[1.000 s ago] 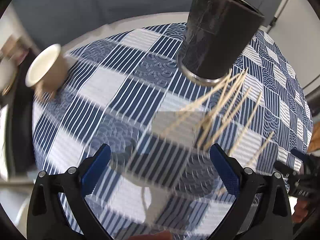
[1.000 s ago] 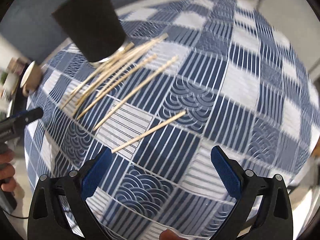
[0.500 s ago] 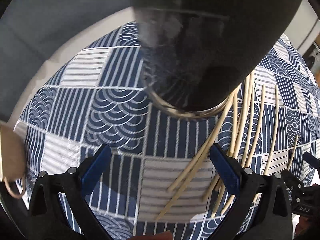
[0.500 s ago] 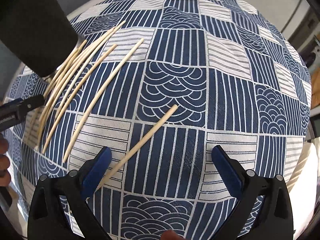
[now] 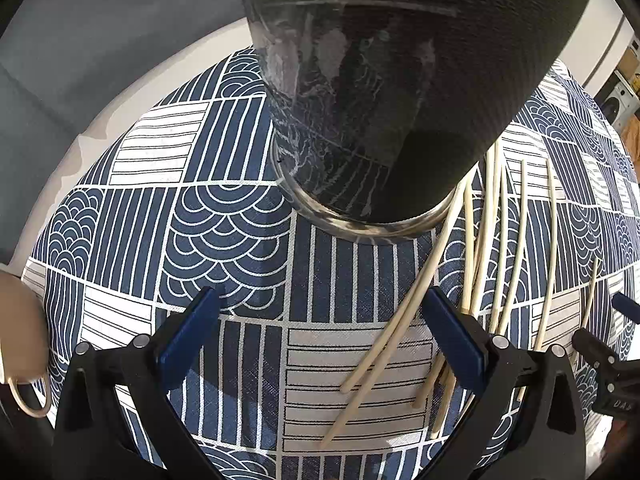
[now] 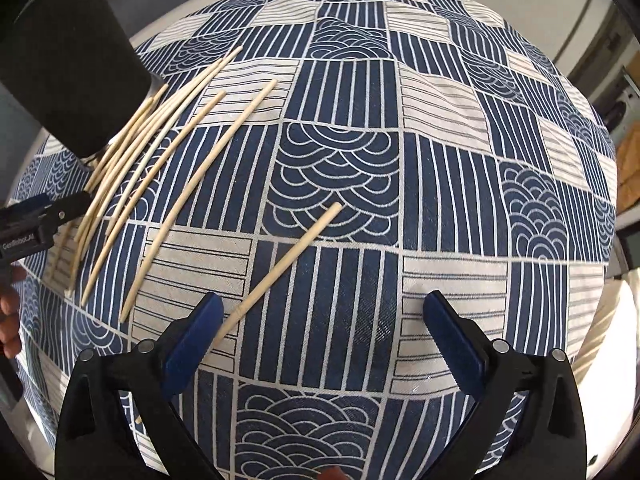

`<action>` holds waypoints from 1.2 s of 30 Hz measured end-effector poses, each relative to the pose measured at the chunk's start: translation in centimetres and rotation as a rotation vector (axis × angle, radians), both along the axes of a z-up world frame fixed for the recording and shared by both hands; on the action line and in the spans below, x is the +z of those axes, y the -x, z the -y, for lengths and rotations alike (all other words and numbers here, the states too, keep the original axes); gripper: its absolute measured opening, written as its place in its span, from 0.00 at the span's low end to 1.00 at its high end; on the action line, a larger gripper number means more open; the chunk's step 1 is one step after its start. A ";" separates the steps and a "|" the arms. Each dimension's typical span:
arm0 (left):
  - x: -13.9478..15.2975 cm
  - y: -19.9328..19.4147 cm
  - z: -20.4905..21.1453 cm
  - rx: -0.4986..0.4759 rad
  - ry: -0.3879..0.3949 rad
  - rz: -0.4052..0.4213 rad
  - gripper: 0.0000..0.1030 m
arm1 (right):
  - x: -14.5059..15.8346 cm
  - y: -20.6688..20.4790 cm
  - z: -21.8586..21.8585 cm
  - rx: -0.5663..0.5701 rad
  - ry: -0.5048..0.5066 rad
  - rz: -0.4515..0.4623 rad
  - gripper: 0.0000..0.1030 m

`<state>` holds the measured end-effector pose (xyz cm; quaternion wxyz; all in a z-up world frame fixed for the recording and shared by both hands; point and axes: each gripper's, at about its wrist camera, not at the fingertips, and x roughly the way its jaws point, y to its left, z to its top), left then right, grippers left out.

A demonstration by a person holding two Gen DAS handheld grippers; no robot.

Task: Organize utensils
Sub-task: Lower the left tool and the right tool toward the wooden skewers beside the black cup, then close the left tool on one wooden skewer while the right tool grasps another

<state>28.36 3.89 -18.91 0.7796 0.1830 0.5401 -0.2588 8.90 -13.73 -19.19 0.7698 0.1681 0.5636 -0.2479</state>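
Note:
A tall black cylindrical holder (image 5: 392, 92) stands upright on the patterned tablecloth, close in front of my left gripper (image 5: 320, 332), which is open and empty. Several pale wooden chopsticks (image 5: 496, 248) lie loose to the holder's right, some under my left gripper's right finger. In the right wrist view the holder (image 6: 68, 60) is at the upper left with the chopstick pile (image 6: 160, 152) beside it. One single chopstick (image 6: 280, 272) lies apart, its near end by the left finger of my open, empty right gripper (image 6: 320, 336).
A blue and white patterned cloth (image 6: 440, 160) covers the round table. A beige mug (image 5: 20, 344) stands at the far left edge in the left wrist view. The other gripper shows at the right edge (image 5: 608, 368) there.
My left gripper has moved close up to the black holder, which now fills the top of its view. My right gripper has moved down towards the single chopstick.

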 end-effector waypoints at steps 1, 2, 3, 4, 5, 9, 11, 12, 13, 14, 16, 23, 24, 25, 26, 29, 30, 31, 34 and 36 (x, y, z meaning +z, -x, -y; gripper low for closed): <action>0.0 0.0 0.0 0.007 -0.001 -0.002 0.96 | 0.0 0.0 0.0 -0.007 -0.001 -0.002 0.94; 0.0 -0.1 0.0 0.014 -0.003 -0.003 0.96 | 0.0 0.1 0.0 -0.012 -0.002 -0.005 0.94; -0.1 0.0 0.2 0.022 -0.004 -0.004 0.96 | 0.0 0.0 0.0 -0.015 -0.004 -0.004 0.94; -0.1 -0.1 0.1 0.039 -0.003 -0.005 0.94 | 0.0 0.1 -0.1 -0.024 -0.003 -0.003 0.94; 0.1 0.0 0.1 0.047 0.002 0.002 0.90 | -0.1 -0.4 -0.2 -0.020 -0.002 -0.006 0.94; 1.0 1.0 0.4 0.006 0.027 0.022 0.53 | 0.2 -0.9 0.3 0.012 -0.013 -0.019 0.93; 1.2 1.5 0.5 -0.028 0.037 0.017 0.37 | 0.2 -0.9 0.4 -0.001 -0.013 -0.021 0.92; 1.3 1.7 0.6 -0.054 0.042 0.008 0.22 | 0.2 -1.3 0.8 -0.003 -0.014 -0.019 0.87; 1.3 1.8 0.7 -0.072 0.046 -0.004 0.17 | 0.3 -1.2 0.7 0.001 -0.009 -0.012 0.83; 1.3 2.0 0.7 -0.086 0.049 -0.018 0.16 | 0.5 -0.9 0.5 0.010 -0.004 -0.004 0.72; 1.2 2.1 0.6 -0.083 0.068 -0.049 0.14 | 1.0 -1.0 0.0 0.059 -0.001 0.002 0.46; 0.9 3.9 -0.7 -0.051 0.146 -0.167 0.09 | 1.8 -1.2 1.3 0.124 -0.083 0.021 0.06; 1.3 4.3 -0.8 -0.048 0.158 -0.179 0.08 | 1.7 -1.2 1.7 0.124 -0.117 0.029 0.05; 1.6 4.3 -1.0 -0.046 0.160 -0.180 0.08 | 1.7 -1.1 2.1 0.128 -0.150 0.047 0.05; 1.9 4.6 -1.3 -0.039 0.160 -0.179 0.08 | 1.9 -0.9 2.4 0.130 -0.163 0.065 0.05; 3.0 5.1 -2.3 -0.006 0.185 -0.185 0.07 | 2.9 -0.5 2.5 0.175 -0.158 0.103 0.05; 3.3 5.2 -2.5 0.007 0.197 -0.190 0.07 | 3.3 -0.6 2.2 0.193 -0.154 0.107 0.05; 3.6 5.4 -2.9 0.026 0.222 -0.203 0.07 | 3.6 -0.7 2.1 0.221 -0.150 0.109 0.05; 4.0 6.0 -3.6 0.069 0.245 -0.215 0.06 | 4.4 -0.9 2.1 0.278 -0.151 0.125 0.05; 4.2 6.5 -4.0 0.093 0.260 -0.235 0.05 | 5.0 -0.8 2.3 0.288 -0.149 0.137 0.05</action>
